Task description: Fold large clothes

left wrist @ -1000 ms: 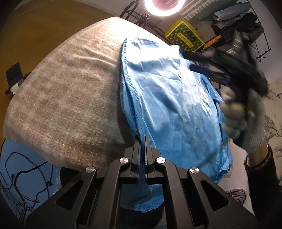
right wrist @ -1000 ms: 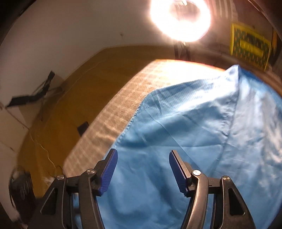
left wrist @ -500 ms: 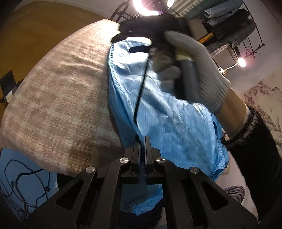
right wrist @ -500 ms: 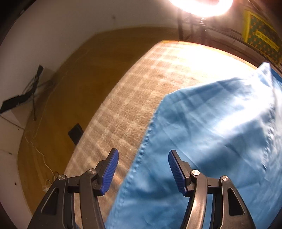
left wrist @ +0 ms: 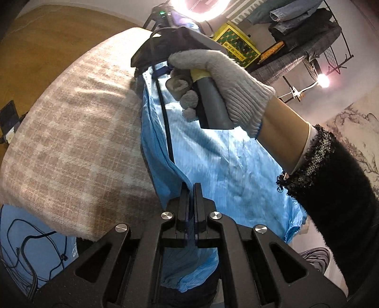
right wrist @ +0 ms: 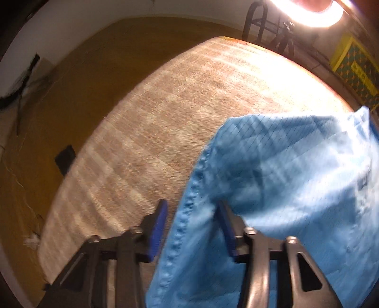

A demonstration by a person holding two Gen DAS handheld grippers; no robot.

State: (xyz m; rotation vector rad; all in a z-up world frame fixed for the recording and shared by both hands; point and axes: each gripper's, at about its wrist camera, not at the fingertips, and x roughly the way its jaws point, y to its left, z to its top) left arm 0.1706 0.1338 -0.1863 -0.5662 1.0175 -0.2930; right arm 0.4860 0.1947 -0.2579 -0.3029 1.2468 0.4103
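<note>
Left tongs [left wrist: 190, 189] are clamped on the blue garment [left wrist: 213, 161] at the checked blanket's [left wrist: 78, 142] near edge; right tongs [right wrist: 191, 213] are closing around its hem.

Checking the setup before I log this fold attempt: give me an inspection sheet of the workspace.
Surface: beige checked blanket, partly bare.
Job's things: blue garment lying along one side, near end hanging off.
Clutter: nothing seen on the blanket.
Grippers: left gripper shut on the garment's edge; right gripper closing, hem between the pads.
Cables: black cable from right gripper; cables on floor.
Surroundings: ring light, yellow crate, clothes rack.
</note>
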